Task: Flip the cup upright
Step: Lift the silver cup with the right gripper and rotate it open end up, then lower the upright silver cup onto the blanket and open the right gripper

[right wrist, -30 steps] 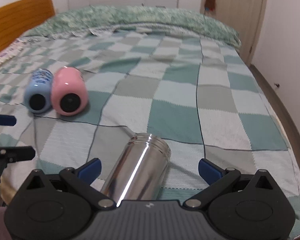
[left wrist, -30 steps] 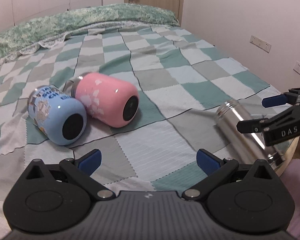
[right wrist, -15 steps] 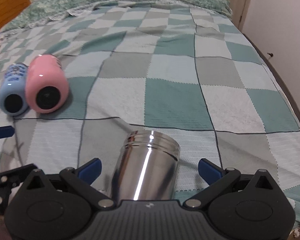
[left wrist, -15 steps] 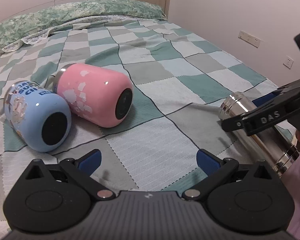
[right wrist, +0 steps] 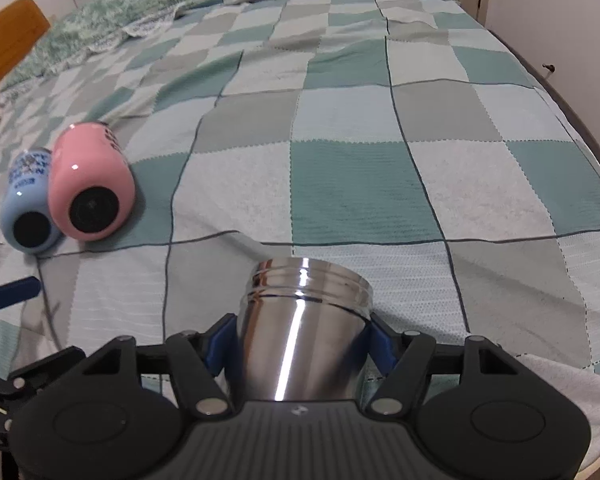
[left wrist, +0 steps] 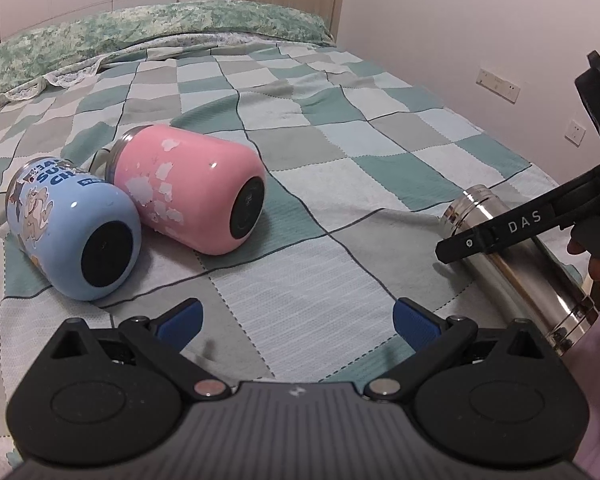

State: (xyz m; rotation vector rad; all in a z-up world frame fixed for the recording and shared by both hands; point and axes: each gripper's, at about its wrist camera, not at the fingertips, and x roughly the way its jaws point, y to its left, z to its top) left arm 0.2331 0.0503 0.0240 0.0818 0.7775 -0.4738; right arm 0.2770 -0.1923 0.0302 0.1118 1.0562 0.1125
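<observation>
A steel cup lies on its side near the bed's front edge, mouth pointing away. My right gripper is shut on its body, blue pads against both sides. It also shows in the left wrist view, crossed by the right gripper's black finger. A pink cup and a blue cartoon cup lie on their sides, touching, bases toward me. My left gripper is open and empty above the blanket in front of them.
The bed carries a green, grey and white checked blanket. A floral pillow roll lies at the head. A wall with sockets runs along the right side. A wooden headboard is at far left.
My right gripper has moved down and forward over the steel cup and closed on it. My left gripper has drifted closer to the pink and blue cups, still open.
</observation>
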